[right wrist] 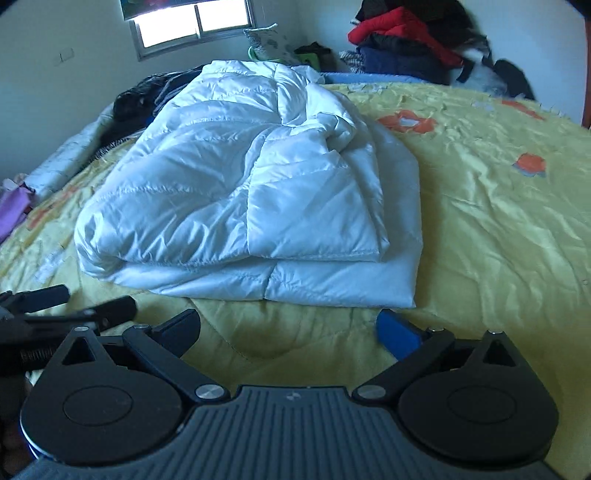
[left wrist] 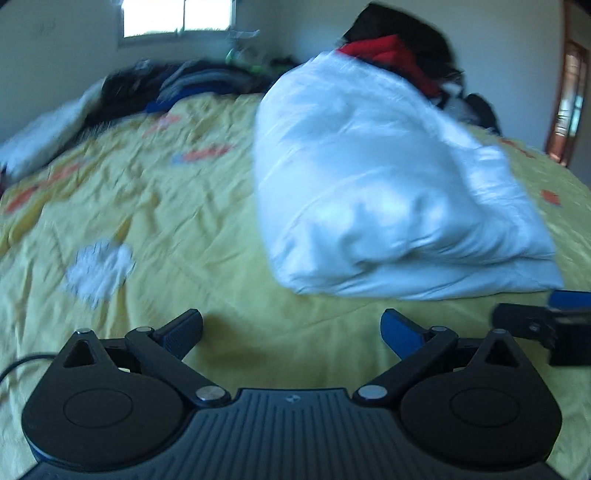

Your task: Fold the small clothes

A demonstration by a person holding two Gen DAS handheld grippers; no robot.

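Observation:
A white quilted puffer jacket lies folded over on itself on the yellow bedspread. In the left wrist view the jacket sits ahead and to the right, blurred. My left gripper is open and empty, just short of the jacket's near edge. My right gripper is open and empty, close to the jacket's near hem. Part of the right gripper shows at the right edge of the left wrist view, and part of the left gripper at the left edge of the right wrist view.
A pile of dark and blue clothes lies at the far left of the bed. A stack with a red garment stands at the far right. A window is on the back wall. A white flower patch marks the bedspread.

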